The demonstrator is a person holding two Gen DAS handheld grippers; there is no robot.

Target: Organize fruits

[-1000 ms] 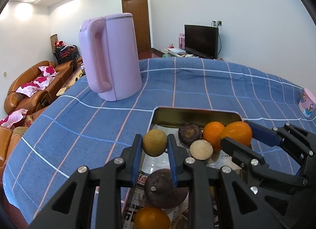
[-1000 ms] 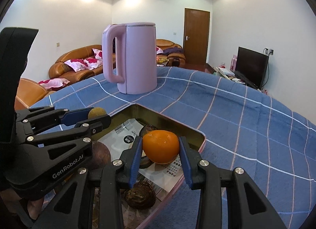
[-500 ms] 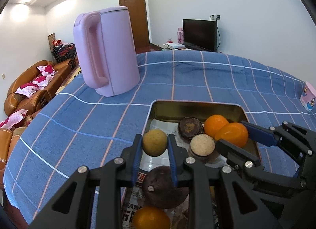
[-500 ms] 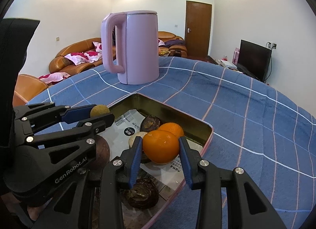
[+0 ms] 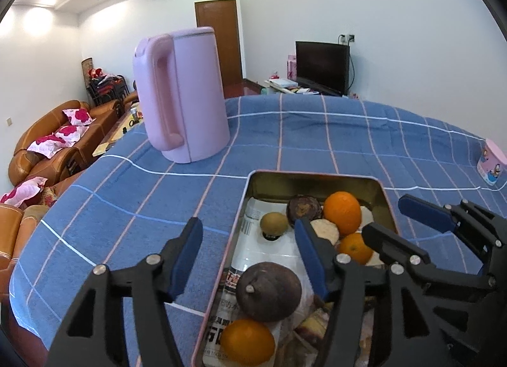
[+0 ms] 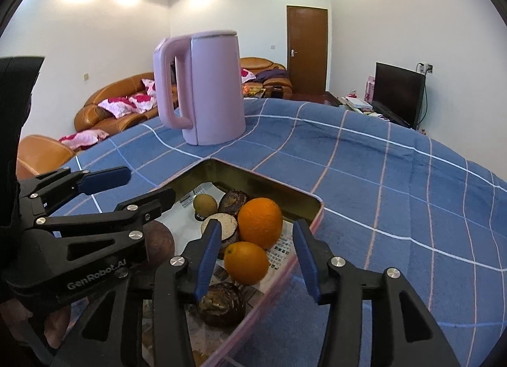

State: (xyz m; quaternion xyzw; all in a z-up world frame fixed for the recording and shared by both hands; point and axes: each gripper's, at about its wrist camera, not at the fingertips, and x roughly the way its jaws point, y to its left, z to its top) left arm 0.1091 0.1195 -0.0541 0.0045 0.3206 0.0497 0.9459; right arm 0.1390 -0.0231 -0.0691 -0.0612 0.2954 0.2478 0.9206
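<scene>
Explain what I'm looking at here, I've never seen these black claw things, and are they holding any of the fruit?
Those claws are two hand-held grippers; a person holds one in each hand, and each carries a wide-angle camera looking along its fingers. One picture comes from the left gripper, the other from the right gripper, and each also sees the other claw at its side. On the table lies a blue checked cloth with a pink kettle and a metal tray lined with paper. In the tray are oranges, dark brown fruits and a small tan fruit. Nothing is held now: both sets of jaws have just been opening, the tan fruit lies in the tray, and the near orange sits loose between the right pads.
</scene>
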